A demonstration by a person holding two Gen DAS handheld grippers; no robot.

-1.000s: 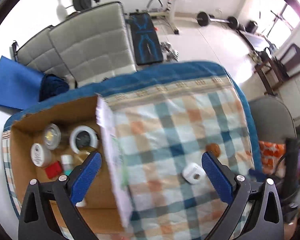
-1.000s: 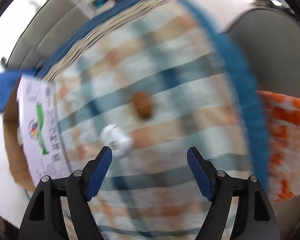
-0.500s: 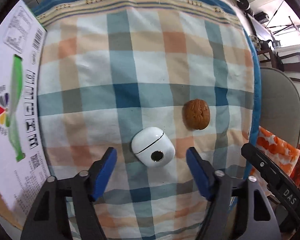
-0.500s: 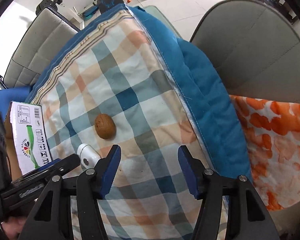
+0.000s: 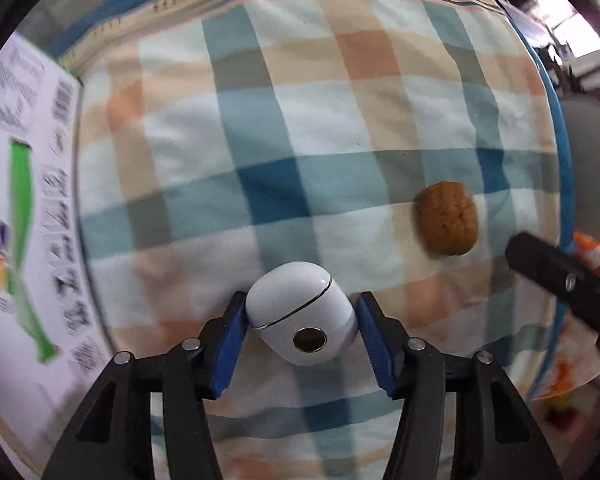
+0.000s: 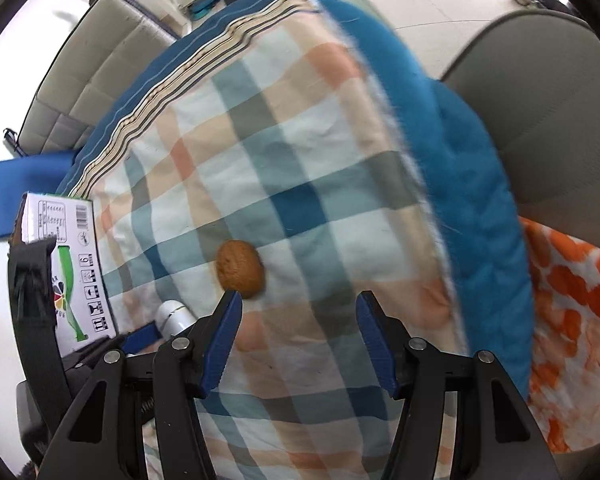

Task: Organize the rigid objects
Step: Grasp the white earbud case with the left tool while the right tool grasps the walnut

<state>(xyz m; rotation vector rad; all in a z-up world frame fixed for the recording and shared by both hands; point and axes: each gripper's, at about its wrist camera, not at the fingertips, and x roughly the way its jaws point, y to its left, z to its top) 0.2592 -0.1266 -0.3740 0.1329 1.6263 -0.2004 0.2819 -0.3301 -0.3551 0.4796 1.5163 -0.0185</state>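
A white earbud case (image 5: 300,314) lies on the checked cloth (image 5: 300,140). My left gripper (image 5: 300,308) has its blue pads on both sides of the case, touching or nearly touching it. A brown walnut (image 5: 446,218) lies to the right of the case. In the right wrist view the walnut (image 6: 240,269) sits just beyond the left fingertip (image 6: 230,312) of my right gripper (image 6: 298,302), which is open and empty. The case (image 6: 174,316) shows there at lower left, with the left gripper's blue pad beside it.
A white printed cardboard box flap (image 5: 24,208) stands along the left edge; it also shows in the right wrist view (image 6: 66,256). A blue blanket edge (image 6: 452,152), a grey chair (image 6: 548,112) and orange patterned fabric (image 6: 572,308) lie to the right.
My left gripper swung from the box to the case, came down over it and closed its fingers onto its sides. My right gripper moved closer to the walnut and narrowed a little.
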